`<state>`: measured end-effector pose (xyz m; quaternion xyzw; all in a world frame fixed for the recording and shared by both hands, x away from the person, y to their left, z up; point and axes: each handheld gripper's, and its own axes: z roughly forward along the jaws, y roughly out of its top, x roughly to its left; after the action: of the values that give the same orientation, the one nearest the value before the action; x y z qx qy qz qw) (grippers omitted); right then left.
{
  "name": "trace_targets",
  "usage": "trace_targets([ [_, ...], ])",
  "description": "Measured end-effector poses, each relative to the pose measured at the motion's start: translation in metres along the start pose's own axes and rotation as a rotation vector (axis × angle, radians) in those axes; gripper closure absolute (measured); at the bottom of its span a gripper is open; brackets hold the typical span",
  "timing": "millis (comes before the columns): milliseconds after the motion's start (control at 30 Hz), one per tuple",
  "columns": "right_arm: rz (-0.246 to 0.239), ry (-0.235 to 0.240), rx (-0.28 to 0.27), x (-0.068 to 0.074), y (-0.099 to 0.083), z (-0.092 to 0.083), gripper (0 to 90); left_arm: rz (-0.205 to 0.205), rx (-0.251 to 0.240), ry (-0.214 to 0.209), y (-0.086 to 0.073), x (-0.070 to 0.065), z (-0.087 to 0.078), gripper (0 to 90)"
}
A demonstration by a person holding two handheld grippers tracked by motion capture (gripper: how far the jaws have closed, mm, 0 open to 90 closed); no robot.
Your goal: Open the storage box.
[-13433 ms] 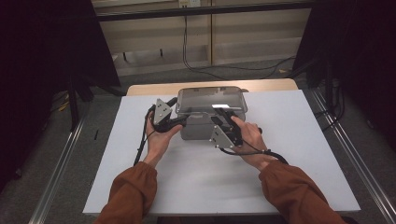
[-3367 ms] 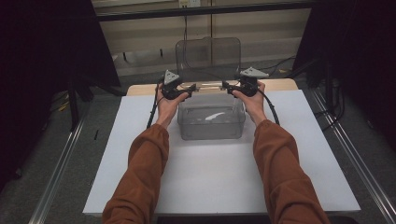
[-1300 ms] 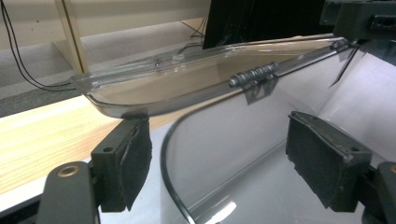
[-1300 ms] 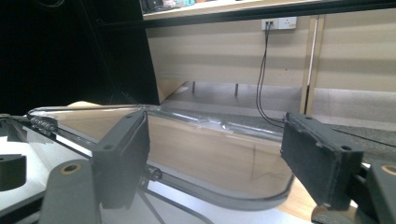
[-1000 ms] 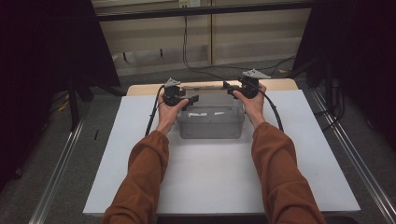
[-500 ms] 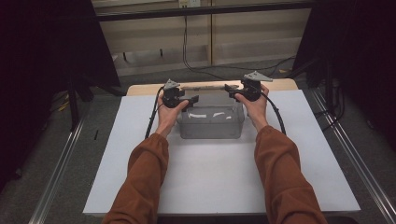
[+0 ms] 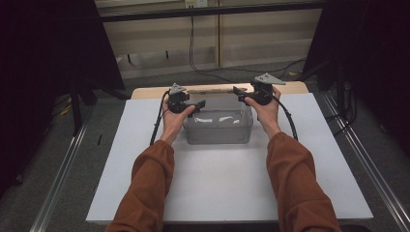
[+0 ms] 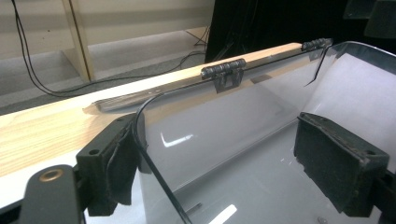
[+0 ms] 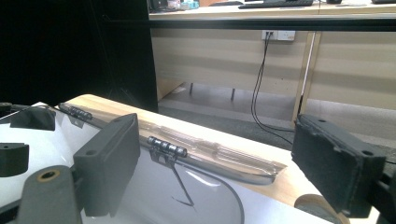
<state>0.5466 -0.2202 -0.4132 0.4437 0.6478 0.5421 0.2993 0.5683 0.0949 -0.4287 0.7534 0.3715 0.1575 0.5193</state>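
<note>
Clear plastic box lies open between two hand-held grippers

Box [image 7: 218, 126], one, transparent and rectangular, sits on the white tabletop [image 7: 227, 193]. Its lid [image 9: 210, 156] lies folded back on two black hinges [image 8: 223, 69]. Left hand-held gripper [image 7: 188, 105] and right hand-held gripper [image 7: 245, 95] flank its rear corners, both with jaws apart.

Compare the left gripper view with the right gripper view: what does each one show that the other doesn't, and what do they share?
The left gripper view looks into the clear plastic box, with its near wall edge running between that gripper's black fingers.

The right gripper view shows a wall socket with dark cables hanging beneath a long desk, and the folded-back clear lid lying on the wooden table edge.

Both show the black hinges on the box's back rim, the light wooden table edge and open fingers.
</note>
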Motion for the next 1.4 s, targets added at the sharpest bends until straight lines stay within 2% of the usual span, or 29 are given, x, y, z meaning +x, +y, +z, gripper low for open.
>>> trace_targets([
  [233, -0.015, -0.004, 0.003, 0.001, 0.0, -0.007, 14.6, 0.007, -0.008, 0.016, -0.001, 0.0, -0.009, 11.8],
  [333, -0.014, -0.008, 0.001, 0.001, -0.001, -0.009, 14.1, -0.004, -0.035, 0.034, 0.0, 0.0, -0.014, 10.1],
  [367, -0.013, -0.007, 0.0, 0.001, -0.001, -0.01, 13.9, -0.01, -0.045, 0.028, 0.0, 0.0, -0.015, 8.4],
  [467, -0.023, -0.007, -0.006, 0.002, 0.0, -0.013, 12.7, 0.02, -0.058, 0.04, 0.002, -0.004, -0.02, 7.9],
  [633, -0.024, -0.013, -0.004, 0.004, -0.001, -0.02, 9.0, 0.028, -0.087, 0.047, 0.004, -0.008, -0.027, 6.2],
  [700, -0.03, -0.018, -0.007, 0.005, -0.002, -0.023, 8.2, 0.021, -0.111, 0.042, 0.004, -0.01, -0.03, 5.4],
  [767, -0.03, -0.015, -0.014, 0.006, -0.001, -0.027, 7.0, 0.04, -0.123, 0.039, 0.005, -0.012, -0.033, 5.3],
  [967, -0.044, -0.003, -0.016, 0.011, -0.001, -0.036, 3.2, 0.05, -0.156, 0.012, 0.006, -0.019, -0.041, 3.1],
  [1200, -0.063, -0.013, -0.03, 0.015, -0.001, -0.044, 3.2, 0.091, -0.192, 0.008, 0.008, -0.026, -0.052, 2.9],
  [1300, -0.072, -0.017, -0.031, 0.018, 0.0, -0.05, 3.0, 0.08, -0.206, 0.006, 0.007, -0.029, -0.058, 3.0],
  [1400, -0.079, -0.021, -0.04, 0.02, 0.001, -0.055, 3.0, 0.088, -0.207, 0.006, 0.006, -0.031, -0.063, 3.2],
])
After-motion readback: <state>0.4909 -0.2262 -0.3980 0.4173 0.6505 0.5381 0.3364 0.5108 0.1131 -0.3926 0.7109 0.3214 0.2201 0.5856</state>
